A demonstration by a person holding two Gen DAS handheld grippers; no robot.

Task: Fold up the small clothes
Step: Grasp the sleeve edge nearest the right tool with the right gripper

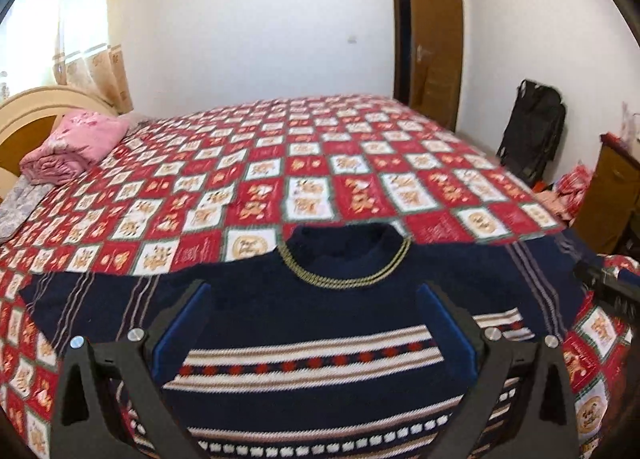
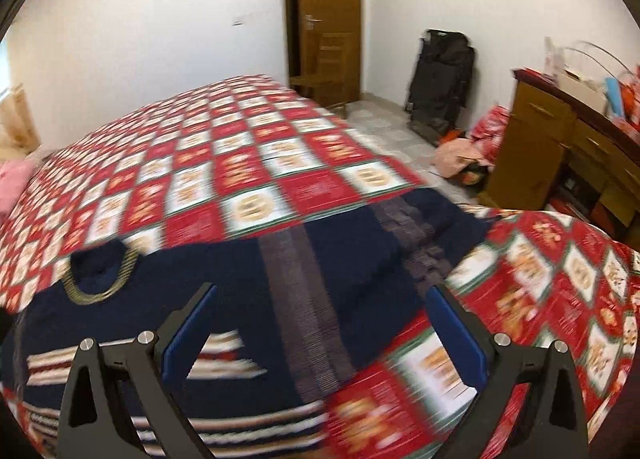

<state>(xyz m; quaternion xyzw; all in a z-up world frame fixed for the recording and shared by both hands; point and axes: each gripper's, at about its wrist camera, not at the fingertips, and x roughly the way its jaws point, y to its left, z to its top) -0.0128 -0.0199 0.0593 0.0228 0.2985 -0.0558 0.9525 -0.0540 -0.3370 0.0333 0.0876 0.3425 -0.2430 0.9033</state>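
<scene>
A small navy sweater with cream, red and gold stripes lies flat, front up, on the bed, sleeves spread to both sides. Its gold-trimmed collar points away from me. My left gripper is open and empty, hovering over the chest below the collar. My right gripper is open and empty over the sweater's right sleeve, near its shoulder. The collar also shows at the left in the right wrist view. That view is blurred by motion.
The red and white checked bedspread covers the bed. A folded pink blanket lies by the headboard. A black bag, a wooden door and a wooden cabinet stand past the bed's right edge.
</scene>
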